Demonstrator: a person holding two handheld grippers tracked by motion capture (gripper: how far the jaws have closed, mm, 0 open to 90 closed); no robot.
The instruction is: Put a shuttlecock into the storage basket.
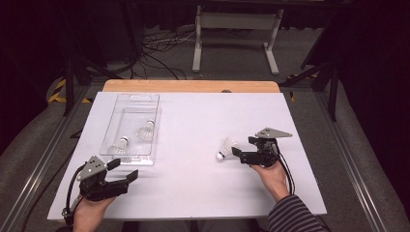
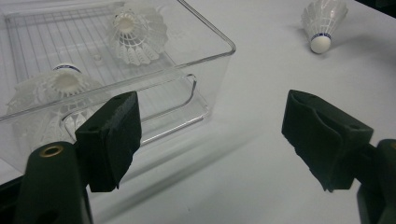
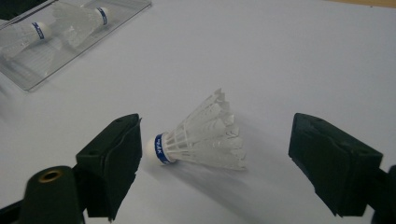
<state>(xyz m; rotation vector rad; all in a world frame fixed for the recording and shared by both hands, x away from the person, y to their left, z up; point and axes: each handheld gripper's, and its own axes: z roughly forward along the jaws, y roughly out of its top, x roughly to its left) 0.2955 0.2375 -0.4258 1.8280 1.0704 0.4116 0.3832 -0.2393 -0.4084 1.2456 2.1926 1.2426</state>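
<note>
White table (image 1: 193, 183), shuttlecock (image 3: 201, 135) between spread fingers (image 3: 112, 158)

White shuttlecock (image 3: 205, 135) with a blue band, clear plastic tray (image 1: 130, 126), black claws, white surface (image 1: 193, 183), striped sleeve (image 1: 292, 215).

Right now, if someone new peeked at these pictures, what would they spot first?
Probably the white shuttlecock lying on its side on the white table, between the open jaws of the right gripper. Next, the clear tray at the table's left with two more shuttlecocks inside, and the left gripper open just in front of it.
</note>
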